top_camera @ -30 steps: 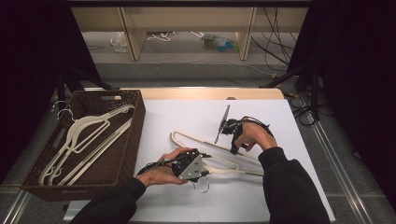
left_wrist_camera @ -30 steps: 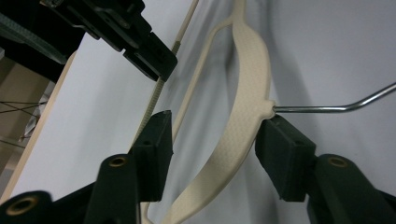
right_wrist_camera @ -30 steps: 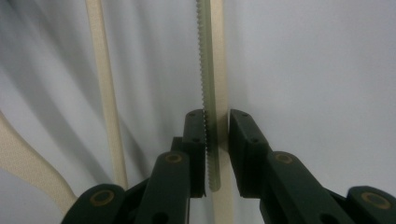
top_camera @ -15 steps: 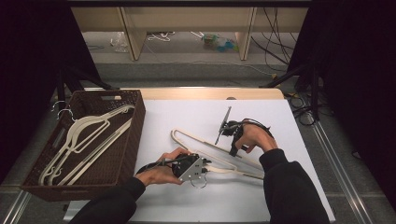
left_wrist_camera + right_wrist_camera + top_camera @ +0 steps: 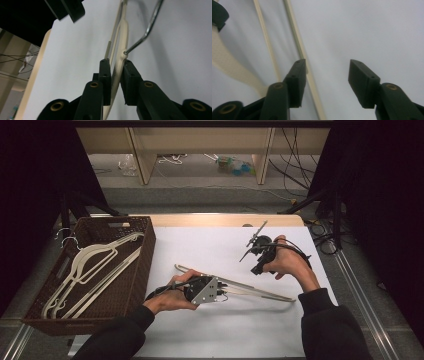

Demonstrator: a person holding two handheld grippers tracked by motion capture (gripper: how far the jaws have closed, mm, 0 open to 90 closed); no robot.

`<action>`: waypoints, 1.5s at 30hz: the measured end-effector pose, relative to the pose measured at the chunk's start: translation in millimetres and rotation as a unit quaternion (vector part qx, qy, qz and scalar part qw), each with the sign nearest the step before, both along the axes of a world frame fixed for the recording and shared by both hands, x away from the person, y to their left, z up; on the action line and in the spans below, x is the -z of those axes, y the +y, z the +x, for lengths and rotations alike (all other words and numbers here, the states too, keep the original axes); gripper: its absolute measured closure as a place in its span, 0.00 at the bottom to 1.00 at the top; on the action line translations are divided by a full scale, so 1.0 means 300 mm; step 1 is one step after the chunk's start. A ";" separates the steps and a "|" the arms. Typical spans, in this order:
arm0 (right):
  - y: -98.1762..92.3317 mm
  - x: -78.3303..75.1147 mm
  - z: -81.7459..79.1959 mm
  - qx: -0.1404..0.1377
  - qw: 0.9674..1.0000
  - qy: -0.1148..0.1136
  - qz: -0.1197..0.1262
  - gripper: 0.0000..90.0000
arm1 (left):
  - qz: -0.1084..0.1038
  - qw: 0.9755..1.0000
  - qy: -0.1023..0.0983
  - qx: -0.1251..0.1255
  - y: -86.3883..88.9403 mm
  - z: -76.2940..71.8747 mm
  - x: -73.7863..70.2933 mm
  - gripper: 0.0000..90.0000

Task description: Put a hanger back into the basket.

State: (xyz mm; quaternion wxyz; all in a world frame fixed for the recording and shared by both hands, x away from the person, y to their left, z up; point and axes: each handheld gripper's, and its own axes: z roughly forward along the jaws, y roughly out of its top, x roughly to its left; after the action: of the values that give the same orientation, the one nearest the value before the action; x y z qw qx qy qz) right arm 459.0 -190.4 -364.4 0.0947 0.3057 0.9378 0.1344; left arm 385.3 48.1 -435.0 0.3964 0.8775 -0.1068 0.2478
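High view: a cream hanger is lying across the middle of the white desk, its long axis running from the upper left, near the wicker basket, down to the lower right, where its far tip is pointing toward the person's right sleeve. The left gripper is clenching the hanger near its middle; its jaws have just been closing, with the hanger's neck between them. The right gripper is hovering released above the desk, well apart from the hanger; its jaws have just been opening, with nothing between them. Compared with the earlier frames, the right hand is standing higher and farther from the hanger, which it was gripping a second ago, and the hanger is lying flatter and more stretched out to the right. Inside the basket, more cream hangers are resting unchanged.

Left gripper view: the left gripper is pinching the hanger just below the metal hook, a detail too small to tell from above.

Right gripper view: the right gripper is standing open over the desk, with the hanger's thin bars running past its left jaw, untouched.
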 end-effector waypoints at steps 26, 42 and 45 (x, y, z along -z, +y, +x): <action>-0.148 -0.032 -0.242 0.050 0.985 -0.109 0.124 0.38 | -0.148 0.939 0.164 -0.266 0.145 0.150 -0.202 0.95; -0.117 0.054 -0.311 0.028 0.984 -0.095 0.146 0.33 | -0.270 0.871 0.279 -0.300 0.253 0.133 -0.288 0.95; -0.115 0.074 -0.322 0.031 0.983 -0.099 0.151 0.32 | -0.296 0.858 0.292 -0.300 0.292 0.116 -0.315 0.95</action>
State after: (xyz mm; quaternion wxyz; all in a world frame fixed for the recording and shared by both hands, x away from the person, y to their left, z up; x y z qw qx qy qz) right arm 362.5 -225.1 -386.5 0.1438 0.3304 0.8829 0.3011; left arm 420.1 135.9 -340.5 0.5570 0.7403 0.3609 0.1073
